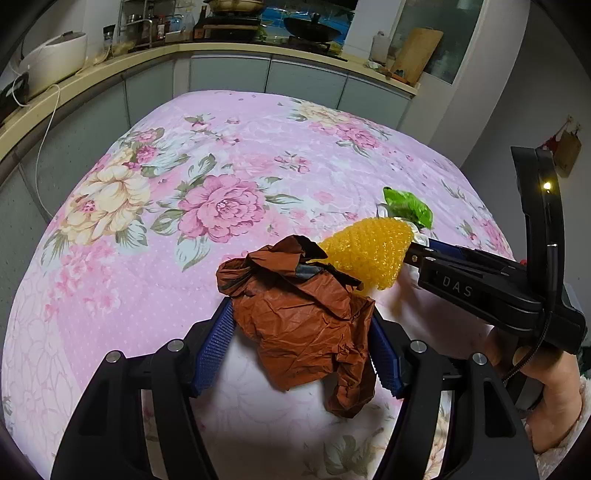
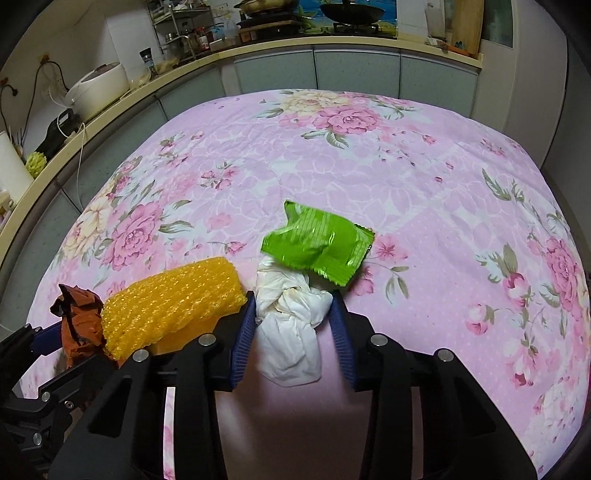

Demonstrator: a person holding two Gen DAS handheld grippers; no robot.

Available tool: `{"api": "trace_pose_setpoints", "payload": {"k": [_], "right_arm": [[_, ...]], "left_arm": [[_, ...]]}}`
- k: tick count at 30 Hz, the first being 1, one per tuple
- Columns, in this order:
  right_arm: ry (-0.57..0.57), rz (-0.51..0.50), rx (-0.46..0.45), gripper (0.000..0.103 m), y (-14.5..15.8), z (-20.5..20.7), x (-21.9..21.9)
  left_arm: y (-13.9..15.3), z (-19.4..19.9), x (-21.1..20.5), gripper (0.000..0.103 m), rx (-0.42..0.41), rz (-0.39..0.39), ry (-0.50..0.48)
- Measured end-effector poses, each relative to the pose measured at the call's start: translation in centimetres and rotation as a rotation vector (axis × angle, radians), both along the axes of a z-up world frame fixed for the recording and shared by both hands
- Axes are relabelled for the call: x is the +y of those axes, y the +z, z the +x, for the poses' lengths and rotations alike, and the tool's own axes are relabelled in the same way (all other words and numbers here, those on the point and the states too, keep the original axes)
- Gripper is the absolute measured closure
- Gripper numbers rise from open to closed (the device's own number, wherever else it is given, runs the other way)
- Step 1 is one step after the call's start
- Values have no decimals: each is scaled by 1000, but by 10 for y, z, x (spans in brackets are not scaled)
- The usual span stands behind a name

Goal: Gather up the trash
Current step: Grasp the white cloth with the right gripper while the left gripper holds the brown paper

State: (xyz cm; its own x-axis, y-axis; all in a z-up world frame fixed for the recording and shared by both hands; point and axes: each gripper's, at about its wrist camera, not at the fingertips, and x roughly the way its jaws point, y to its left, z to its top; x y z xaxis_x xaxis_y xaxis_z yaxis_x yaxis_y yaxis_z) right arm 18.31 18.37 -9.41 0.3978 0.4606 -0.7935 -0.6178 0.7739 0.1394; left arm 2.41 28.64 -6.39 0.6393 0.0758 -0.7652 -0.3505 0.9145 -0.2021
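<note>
My left gripper (image 1: 301, 317) is shut on a crumpled brown paper (image 1: 303, 325), held over the pink floral cloth (image 1: 147, 288). The paper also shows at the lower left of the right wrist view (image 2: 79, 317). A yellow bubble-wrap roll (image 1: 365, 254) lies just beyond it, also seen in the right wrist view (image 2: 173, 299). My right gripper (image 2: 293, 314) is shut on a white crumpled bag (image 2: 291, 332). A green snack wrapper (image 2: 321, 243) lies at the bag's far end, touching it; it shows behind the roll in the left wrist view (image 1: 406, 206). The right gripper's body (image 1: 480, 288) comes in from the right.
The floral cloth (image 2: 443, 184) covers a wide table. Behind it runs a kitchen counter (image 1: 110, 70) with a white rice cooker (image 1: 55, 59), a spice rack (image 2: 177, 33), a wok on a stove (image 2: 351, 14) and a cutting board (image 1: 417, 55).
</note>
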Motion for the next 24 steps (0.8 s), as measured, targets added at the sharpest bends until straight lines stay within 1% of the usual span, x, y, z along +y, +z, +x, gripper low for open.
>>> {"api": "trace_pose_setpoints", "payload": {"k": [6,10,16,24], "right_arm": [[-22,20,13,66,4,-5,-21],[-55,38,14,66,9,-7,-45],[-101,68,10,66,18,-8,-77],[-167,113,5,66,28,-12,-121]], "left_arm": [[5,-5,-8,38,-1,16,-7],[11,-6,-16,38,-9,30,-20],[24,-3,-39,38,-29,59,-64],[40,7,-76,38,-53,90,-147]]}}
